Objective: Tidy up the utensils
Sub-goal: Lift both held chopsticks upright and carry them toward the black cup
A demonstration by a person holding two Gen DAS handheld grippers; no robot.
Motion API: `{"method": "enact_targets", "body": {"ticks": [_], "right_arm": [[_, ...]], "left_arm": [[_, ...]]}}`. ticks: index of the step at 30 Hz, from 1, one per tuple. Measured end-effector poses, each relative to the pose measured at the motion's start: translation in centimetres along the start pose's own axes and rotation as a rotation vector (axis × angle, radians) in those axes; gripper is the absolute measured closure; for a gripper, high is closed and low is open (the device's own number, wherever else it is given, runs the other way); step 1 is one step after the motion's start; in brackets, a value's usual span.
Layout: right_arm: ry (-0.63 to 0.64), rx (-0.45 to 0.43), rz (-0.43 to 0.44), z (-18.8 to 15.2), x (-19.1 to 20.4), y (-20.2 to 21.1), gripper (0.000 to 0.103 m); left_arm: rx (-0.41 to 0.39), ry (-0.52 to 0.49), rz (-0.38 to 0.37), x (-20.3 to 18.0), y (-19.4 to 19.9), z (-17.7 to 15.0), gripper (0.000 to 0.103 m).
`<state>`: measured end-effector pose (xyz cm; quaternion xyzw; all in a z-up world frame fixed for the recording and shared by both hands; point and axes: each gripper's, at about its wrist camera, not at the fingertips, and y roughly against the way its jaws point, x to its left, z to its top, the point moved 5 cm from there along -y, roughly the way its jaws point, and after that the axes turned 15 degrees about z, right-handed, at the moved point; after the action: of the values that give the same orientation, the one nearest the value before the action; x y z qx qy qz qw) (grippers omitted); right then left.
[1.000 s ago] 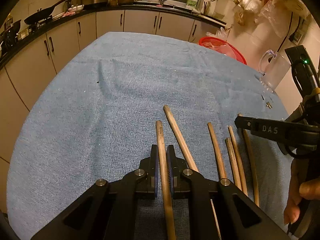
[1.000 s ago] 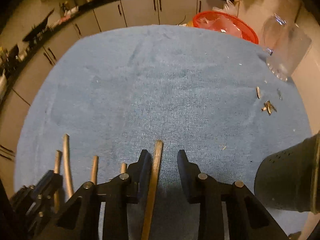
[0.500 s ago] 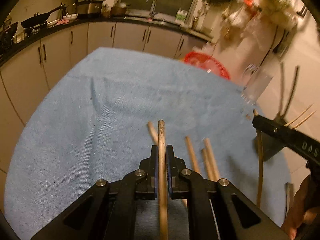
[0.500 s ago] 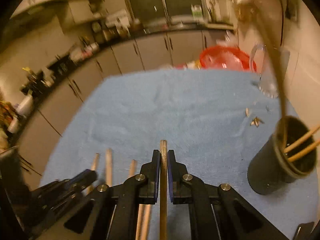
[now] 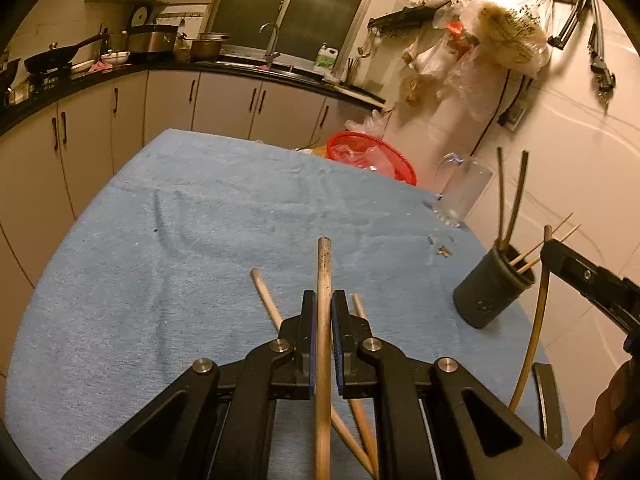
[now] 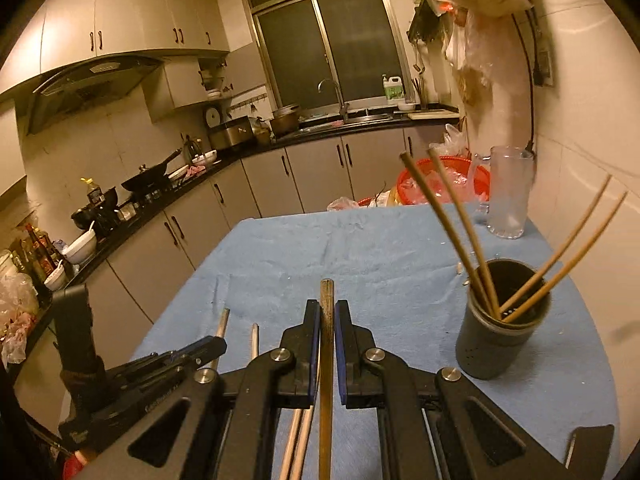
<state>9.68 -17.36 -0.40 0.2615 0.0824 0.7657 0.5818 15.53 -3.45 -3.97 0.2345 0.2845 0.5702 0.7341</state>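
Chopsticks are the job here, and each gripper has one pinched: the left gripper (image 5: 325, 300) is clamped narrow on a dark-tipped chopstick (image 5: 323, 280) that runs forward between its pads, and the right gripper (image 6: 327, 312) is closed just as tightly on another chopstick (image 6: 326, 320). Both sticks are off the blue cloth (image 5: 180, 240), carried in the air. Beneath the left gripper a few loose chopsticks (image 5: 266, 300) lie on the cloth, crossing one another, not yet collected. To the right stands the dark holder (image 6: 500, 340), upright near the cloth's edge, with four chopsticks (image 6: 460, 232) already leaning in it. So the sorting looks roughly half done: four stowed, two in hand to drop in, and a few left on the cloth.
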Motion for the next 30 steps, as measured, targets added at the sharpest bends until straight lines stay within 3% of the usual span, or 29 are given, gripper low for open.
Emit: {"method": "enact_targets", "body": {"ticks": [13, 30], "right_arm": [[-0.021, -0.075, 0.003, 1.0, -1.0, 5.8, 0.096], [-0.046, -0.143, 0.032, 1.2, -1.8, 9.4, 0.096]], "left_arm": [[-0.029, -0.009, -0.032, -1.3, 5.1, 1.2, 0.095], [-0.054, -0.018, -0.051, -3.1, 8.4, 2.4, 0.095]]}}
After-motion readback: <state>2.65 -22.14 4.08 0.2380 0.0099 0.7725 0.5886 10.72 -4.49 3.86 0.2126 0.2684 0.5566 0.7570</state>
